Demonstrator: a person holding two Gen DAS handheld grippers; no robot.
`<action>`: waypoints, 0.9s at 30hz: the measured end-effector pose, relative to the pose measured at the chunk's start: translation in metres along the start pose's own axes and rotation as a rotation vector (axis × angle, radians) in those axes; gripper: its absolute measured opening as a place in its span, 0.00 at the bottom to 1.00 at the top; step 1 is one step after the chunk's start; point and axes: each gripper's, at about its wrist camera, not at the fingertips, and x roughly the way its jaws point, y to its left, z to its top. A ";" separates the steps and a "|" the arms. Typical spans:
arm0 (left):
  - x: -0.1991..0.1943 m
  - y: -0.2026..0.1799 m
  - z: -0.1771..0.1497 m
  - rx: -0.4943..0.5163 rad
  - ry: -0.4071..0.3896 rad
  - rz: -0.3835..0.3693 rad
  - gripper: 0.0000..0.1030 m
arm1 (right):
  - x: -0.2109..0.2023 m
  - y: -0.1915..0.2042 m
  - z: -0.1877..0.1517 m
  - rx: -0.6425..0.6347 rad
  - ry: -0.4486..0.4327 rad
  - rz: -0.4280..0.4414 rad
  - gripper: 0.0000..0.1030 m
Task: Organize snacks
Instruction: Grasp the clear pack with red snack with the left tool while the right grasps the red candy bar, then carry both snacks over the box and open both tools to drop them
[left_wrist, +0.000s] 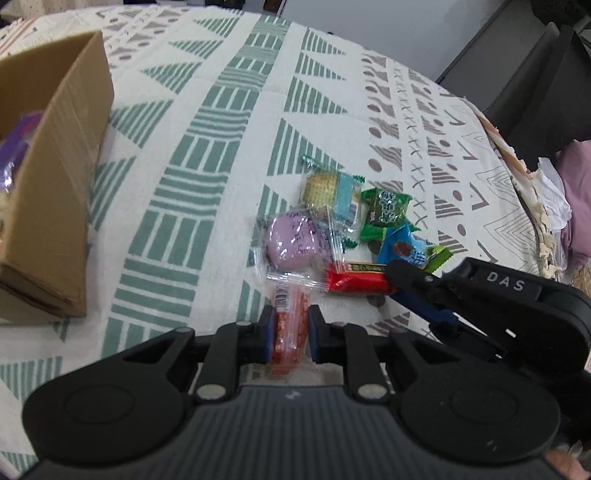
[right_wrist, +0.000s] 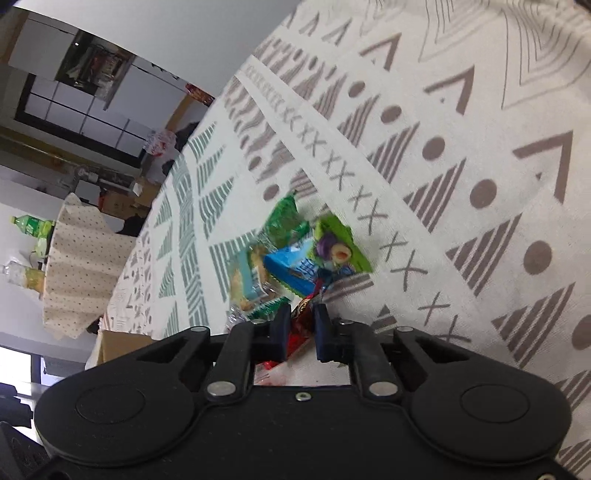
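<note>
A small pile of wrapped snacks lies on the patterned tablecloth (left_wrist: 221, 155): a purple round cake (left_wrist: 291, 242), a yellow and blue biscuit pack (left_wrist: 332, 190), a green packet (left_wrist: 386, 206), a blue packet (left_wrist: 404, 249) and a red bar (left_wrist: 356, 281). My left gripper (left_wrist: 290, 325) is closed on a clear packet of orange-red sticks (left_wrist: 291, 325). My right gripper (right_wrist: 300, 323) is closed on the red bar (right_wrist: 297, 332); it also shows in the left wrist view (left_wrist: 417, 286), reaching in from the right.
An open cardboard box (left_wrist: 55, 206) stands at the left with a purple packet (left_wrist: 14, 155) inside. In the right wrist view the pile shows a light green packet (right_wrist: 341, 242) and a blue packet (right_wrist: 291, 266). A table edge with clutter (left_wrist: 546, 206) lies at the right.
</note>
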 end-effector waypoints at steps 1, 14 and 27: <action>-0.003 0.000 0.000 0.006 -0.009 0.000 0.17 | -0.002 0.001 0.000 -0.001 -0.006 0.001 0.13; -0.055 0.018 0.000 -0.023 -0.116 0.030 0.17 | -0.040 0.027 -0.015 -0.092 -0.047 0.110 0.07; -0.116 0.045 -0.004 -0.050 -0.224 0.063 0.17 | -0.068 0.059 -0.027 -0.169 -0.104 0.263 0.07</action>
